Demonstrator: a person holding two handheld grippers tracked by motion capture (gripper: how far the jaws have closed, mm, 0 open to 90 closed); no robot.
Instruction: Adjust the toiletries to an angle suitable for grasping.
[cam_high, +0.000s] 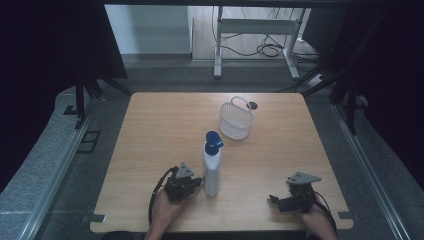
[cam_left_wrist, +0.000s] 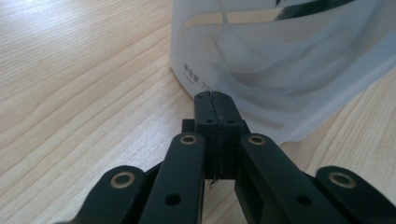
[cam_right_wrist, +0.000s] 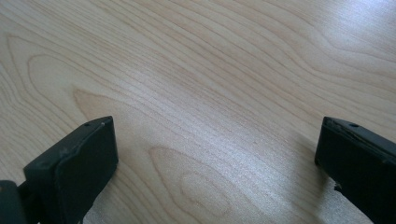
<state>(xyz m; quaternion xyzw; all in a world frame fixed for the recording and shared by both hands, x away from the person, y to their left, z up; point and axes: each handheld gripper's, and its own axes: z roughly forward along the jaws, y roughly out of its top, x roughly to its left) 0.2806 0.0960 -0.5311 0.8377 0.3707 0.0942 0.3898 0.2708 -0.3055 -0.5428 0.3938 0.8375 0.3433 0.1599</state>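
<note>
White bottle (cam_high: 211, 170) upright on counter (cam_high: 150, 130); my left claw (cam_left_wrist: 215, 105) closed empty at its base, right claw (cam_right_wrist: 217, 154) wide open, empty

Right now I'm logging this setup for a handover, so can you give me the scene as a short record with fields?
surface: wooden table
bottle: white bottle with blue cap, upright, near the front middle
basket: white basket, upright, farther back than the bottle
left gripper: left gripper, jaws shut with nothing between them, tips right at the bottle's lower wall
right gripper: right gripper, jaws wide open over bare wood, apart from both things
</note>
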